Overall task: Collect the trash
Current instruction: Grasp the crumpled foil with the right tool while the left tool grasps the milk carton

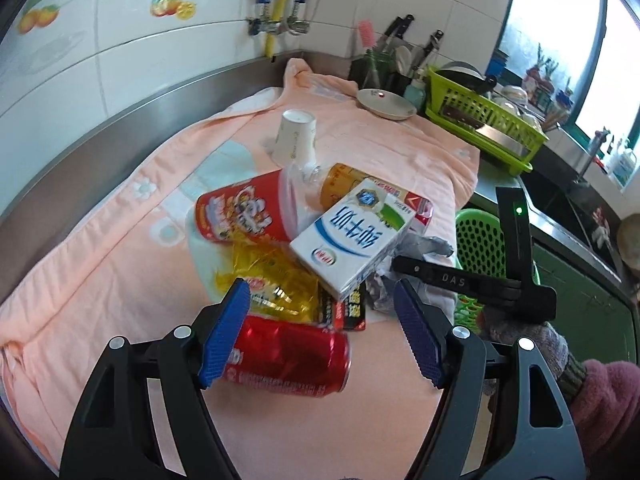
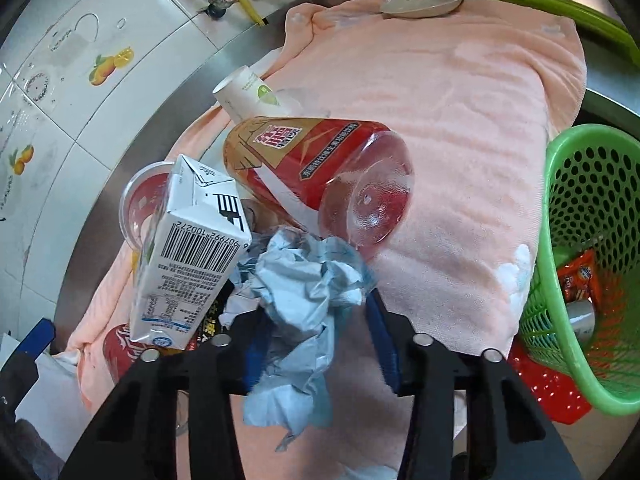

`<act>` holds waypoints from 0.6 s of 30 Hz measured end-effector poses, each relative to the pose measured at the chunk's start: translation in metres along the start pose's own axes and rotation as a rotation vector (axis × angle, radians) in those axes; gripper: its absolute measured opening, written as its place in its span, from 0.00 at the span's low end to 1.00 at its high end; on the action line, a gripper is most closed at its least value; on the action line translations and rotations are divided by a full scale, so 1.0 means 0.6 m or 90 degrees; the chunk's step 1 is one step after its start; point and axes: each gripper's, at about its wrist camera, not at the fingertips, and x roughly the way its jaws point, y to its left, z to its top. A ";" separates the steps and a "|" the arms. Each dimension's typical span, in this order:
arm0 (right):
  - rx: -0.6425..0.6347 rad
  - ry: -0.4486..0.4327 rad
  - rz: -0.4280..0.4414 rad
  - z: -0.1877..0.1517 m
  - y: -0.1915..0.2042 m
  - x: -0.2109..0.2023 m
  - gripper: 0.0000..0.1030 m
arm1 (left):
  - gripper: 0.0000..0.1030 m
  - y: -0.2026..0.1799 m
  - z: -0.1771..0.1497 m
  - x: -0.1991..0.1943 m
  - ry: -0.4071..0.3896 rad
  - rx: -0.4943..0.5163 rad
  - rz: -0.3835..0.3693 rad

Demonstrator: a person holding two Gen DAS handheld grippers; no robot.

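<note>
Through the left wrist view, you're holding the left gripper (image 1: 320, 332) wide open over the pile, pads gripping nothing; the red can (image 1: 286, 362) is lying on its side between the jaws, close to the left pad, not clamped as far as I can tell. Just beyond the tips the yellow wrapper (image 1: 264, 280), the milk carton (image 1: 352, 236) and the red cup (image 1: 240, 216) are waiting on the pink towel (image 1: 100, 260), with the paper cup (image 1: 294, 140) farther out. Over to the right wrist view: your right gripper (image 2: 316, 340) is sitting narrowed around the crumpled blue paper (image 2: 304, 280), the wad filling the gap and seemingly pinched. The red bottle (image 2: 320, 176) is lying just past the tips, and the green basket (image 2: 584, 264) off to the right is already holding a few pieces. So you're looking early on, with most of the heap left.
</note>
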 end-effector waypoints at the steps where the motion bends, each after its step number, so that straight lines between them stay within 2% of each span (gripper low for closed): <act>1: -0.004 -0.002 0.002 -0.001 0.002 -0.003 0.31 | 0.73 -0.004 0.004 0.004 0.000 0.008 -0.005; 3: -0.014 -0.001 -0.005 -0.005 0.004 -0.009 0.27 | 0.78 -0.019 0.017 0.018 0.001 0.036 -0.009; 6: -0.018 -0.006 -0.003 -0.010 0.001 -0.019 0.25 | 0.78 -0.042 0.032 0.043 0.007 0.088 -0.011; 11: -0.020 -0.011 -0.003 -0.020 -0.007 -0.037 0.24 | 0.78 -0.057 0.062 0.093 0.030 0.128 -0.025; 18: -0.017 -0.010 -0.008 -0.032 -0.023 -0.049 0.23 | 0.79 -0.073 0.075 0.159 0.085 0.217 -0.050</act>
